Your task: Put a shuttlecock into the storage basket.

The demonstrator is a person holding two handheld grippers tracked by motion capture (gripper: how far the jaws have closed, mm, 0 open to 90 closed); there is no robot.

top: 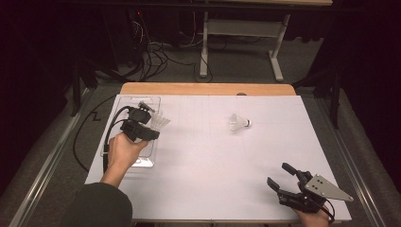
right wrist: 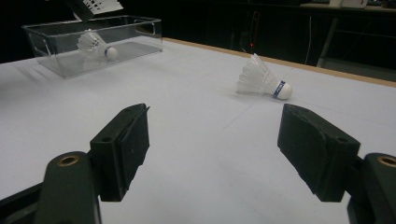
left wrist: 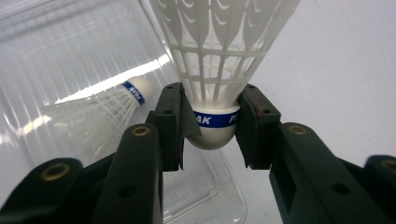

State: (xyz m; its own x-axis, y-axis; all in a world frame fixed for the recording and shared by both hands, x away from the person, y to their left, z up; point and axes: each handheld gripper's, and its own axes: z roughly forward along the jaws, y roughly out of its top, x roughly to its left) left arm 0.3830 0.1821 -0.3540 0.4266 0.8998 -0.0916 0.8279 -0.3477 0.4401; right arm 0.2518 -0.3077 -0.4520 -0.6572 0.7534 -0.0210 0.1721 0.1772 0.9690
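High view: at the left of the frame, a person's left hand (top: 124,150) is holding the left gripper (top: 147,124) above a clear plastic box (top: 146,160), its jaws clamping a white shuttlecock (top: 160,123) whose skirt is fanning out toward the right. In the left gripper view, the pads (left wrist: 173,122) are pressing on both sides of the cork base with the blue band, the feathered skirt is rising toward the top of the frame, and a second shuttlecock (left wrist: 109,109) is lying on its side inside the box at the left. Near the centre of the high view, slightly to the upper right, a third shuttlecock (top: 239,123) is lying on the white tabletop (top: 213,170), well apart from both grippers. At the lower right of the frame, the right gripper (top: 282,176) is resting low over the table with its jaws standing wide apart and nothing between them
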